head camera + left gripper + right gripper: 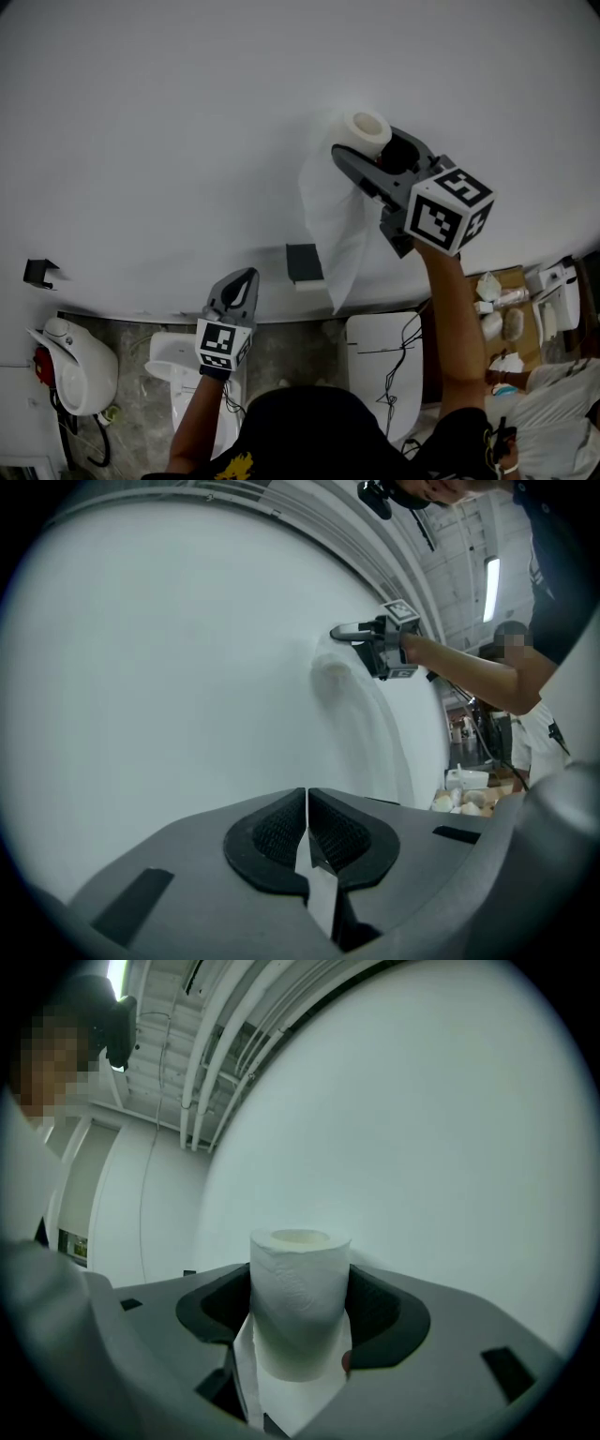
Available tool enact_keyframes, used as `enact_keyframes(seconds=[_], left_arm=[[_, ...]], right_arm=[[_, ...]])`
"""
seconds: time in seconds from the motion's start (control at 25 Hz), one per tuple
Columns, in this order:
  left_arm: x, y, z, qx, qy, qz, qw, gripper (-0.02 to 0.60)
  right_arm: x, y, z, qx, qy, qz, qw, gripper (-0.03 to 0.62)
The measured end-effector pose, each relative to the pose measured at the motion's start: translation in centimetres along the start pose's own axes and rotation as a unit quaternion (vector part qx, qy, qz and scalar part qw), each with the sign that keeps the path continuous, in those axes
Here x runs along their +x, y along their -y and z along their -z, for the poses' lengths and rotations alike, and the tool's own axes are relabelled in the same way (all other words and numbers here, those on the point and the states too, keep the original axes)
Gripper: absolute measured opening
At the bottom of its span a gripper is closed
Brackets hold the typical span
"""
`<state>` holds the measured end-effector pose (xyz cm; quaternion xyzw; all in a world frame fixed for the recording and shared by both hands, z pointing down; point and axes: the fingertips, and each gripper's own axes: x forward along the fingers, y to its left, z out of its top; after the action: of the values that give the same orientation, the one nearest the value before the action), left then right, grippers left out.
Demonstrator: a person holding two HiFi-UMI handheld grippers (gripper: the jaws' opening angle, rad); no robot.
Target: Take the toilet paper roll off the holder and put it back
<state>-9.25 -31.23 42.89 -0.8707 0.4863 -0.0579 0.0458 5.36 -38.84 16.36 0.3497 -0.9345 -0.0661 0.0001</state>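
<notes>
The right gripper (300,1312), roll (300,1269) pinched between its jaws, should carry it level onto what seems the holder (304,262), while the left gripper (307,834) idles with jaws pressed together.

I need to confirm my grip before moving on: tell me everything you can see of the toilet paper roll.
The toilet paper roll is white, soft embossed paper wound on a pale hollow core, and fairly slim. It sits between the right gripper's pads, which press its sides, with its core end pointing outward along the gripper. It is held near the white wall, off the dark holder lower down. A long loose sheet hangs from it, trailing past the holder's right side.
</notes>
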Motion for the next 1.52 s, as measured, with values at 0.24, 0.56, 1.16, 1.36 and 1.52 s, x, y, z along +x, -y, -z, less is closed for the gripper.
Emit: enact_keyframes(seconds=[0.24, 0.56, 1.16, 1.36, 1.52], left_arm=[[-0.3, -0.4, 0.6, -0.002, 0.000, 0.000, 1.0000, 0.020], [-0.3, -0.2, 0.9, -0.004, -0.003, 0.000, 1.0000, 0.020], [-0.1, -0.2, 1.0, -0.008, -0.006, -0.004, 0.9999, 0.020], [-0.1, -0.1, 1.3, -0.009, -0.006, -0.003, 0.9999, 0.020], [-0.1, -0.1, 1.2, -0.008, -0.006, -0.003, 0.9999, 0.020]], right_arm=[[0.8, -0.7, 1.7, 0.003, -0.011, -0.003, 1.000, 0.291], [0.9, -1.2, 3.8, 0.014, -0.020, -0.006, 1.000, 0.291], [1.0, -2.1, 10.0, 0.055, -0.054, -0.015, 0.997, 0.291], [1.0, -2.6, 11.7, 0.048, -0.068, -0.011, 0.996, 0.291], [0.9, -2.8, 12.9, 0.047, -0.077, -0.009, 0.996, 0.291]])
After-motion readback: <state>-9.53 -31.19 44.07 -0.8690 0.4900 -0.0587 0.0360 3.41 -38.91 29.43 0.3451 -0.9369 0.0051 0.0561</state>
